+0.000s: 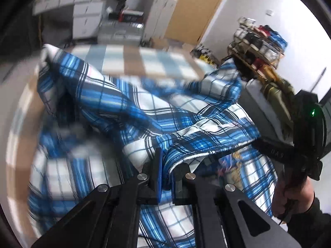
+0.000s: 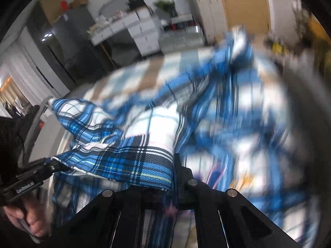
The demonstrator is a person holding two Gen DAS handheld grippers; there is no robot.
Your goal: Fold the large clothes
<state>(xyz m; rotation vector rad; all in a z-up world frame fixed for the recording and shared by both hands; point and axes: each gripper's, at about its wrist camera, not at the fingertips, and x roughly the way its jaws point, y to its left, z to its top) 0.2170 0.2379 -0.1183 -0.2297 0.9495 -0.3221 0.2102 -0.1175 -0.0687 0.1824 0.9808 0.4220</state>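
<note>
You are looking at a blue, white and black plaid garment (image 1: 144, 107), a large shirt by the look of it, though motion blur hides its outline. It is lifted and bunched in loose folds above a pale blue, white and tan checked surface. One hemmed edge (image 2: 132, 167) is drawn out taut, its stitching visible, while the rest sags below in creases.

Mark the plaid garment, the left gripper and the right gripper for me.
plaid garment (image 1: 132, 103), left wrist view, on the lifted fold.
left gripper (image 1: 165, 171), left wrist view, between its fingertips, shut on cloth.
right gripper (image 2: 169, 171), right wrist view, between its fingertips, at the pinched hem.
</note>
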